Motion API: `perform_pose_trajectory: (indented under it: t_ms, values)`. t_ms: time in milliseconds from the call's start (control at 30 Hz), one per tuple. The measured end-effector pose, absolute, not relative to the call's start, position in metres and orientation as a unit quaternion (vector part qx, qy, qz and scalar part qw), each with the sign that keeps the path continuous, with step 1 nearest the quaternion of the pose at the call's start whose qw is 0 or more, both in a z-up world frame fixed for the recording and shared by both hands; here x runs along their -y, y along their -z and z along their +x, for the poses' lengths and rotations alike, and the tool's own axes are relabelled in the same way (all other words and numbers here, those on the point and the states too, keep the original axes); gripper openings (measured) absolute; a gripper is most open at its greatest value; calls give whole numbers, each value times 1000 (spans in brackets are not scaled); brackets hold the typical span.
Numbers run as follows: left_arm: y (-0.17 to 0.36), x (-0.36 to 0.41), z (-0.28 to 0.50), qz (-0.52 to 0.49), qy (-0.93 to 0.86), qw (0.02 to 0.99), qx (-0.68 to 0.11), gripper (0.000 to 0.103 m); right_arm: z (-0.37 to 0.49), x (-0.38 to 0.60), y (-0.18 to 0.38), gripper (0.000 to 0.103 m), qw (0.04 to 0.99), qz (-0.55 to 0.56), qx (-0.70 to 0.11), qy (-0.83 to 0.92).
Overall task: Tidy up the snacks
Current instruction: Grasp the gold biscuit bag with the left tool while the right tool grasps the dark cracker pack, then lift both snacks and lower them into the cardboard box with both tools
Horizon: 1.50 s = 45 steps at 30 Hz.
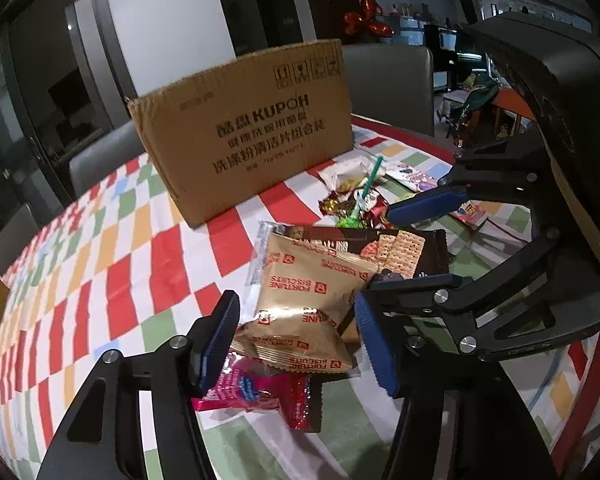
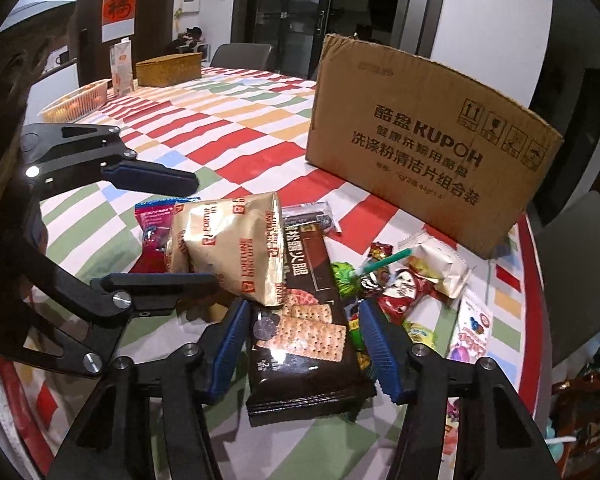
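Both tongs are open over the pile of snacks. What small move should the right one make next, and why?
Probably close the right tongs on the dark cracker pack. Its near end already lies between the two open blue pads, so no repositioning seems needed. One gold biscuit bag rests on the pack's far end, so lift slowly. The left tongs are open around the gold bags, and the cardboard box stands behind.

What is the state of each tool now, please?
Left tool: open, around the gold Fortune Biscuits packet, not gripping.
Right tool: open, around the dark cracker packet, not gripping.
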<state>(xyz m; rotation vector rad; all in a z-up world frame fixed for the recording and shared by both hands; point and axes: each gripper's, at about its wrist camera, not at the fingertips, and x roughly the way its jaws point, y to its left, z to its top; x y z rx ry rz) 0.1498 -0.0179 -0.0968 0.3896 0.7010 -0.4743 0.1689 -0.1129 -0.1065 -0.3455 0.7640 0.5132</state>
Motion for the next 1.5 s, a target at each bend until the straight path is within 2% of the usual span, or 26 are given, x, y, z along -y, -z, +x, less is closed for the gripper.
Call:
perform_pose_trajectory:
  t_ms: [200, 267, 333, 933, 1500]
  values:
    - [101, 16, 160, 161, 233, 889, -360, 48, 175, 112, 107, 54, 879, -158, -377, -245]
    - [102, 16, 161, 153, 231, 888, -366, 40, 178, 113, 107, 54, 878, -151, -381, -245]
    - [102, 15, 162, 141, 224, 891, -369, 39, 182, 115, 108, 54, 877, -138, -389, -246]
    - [72, 4, 147, 43, 144, 921, -359, 38, 171, 126, 98, 51, 894, -86, -374, -231]
    - [33, 4, 139, 10, 116, 942, -315, 38, 152, 143, 42, 51, 932, -60, -298, -196]
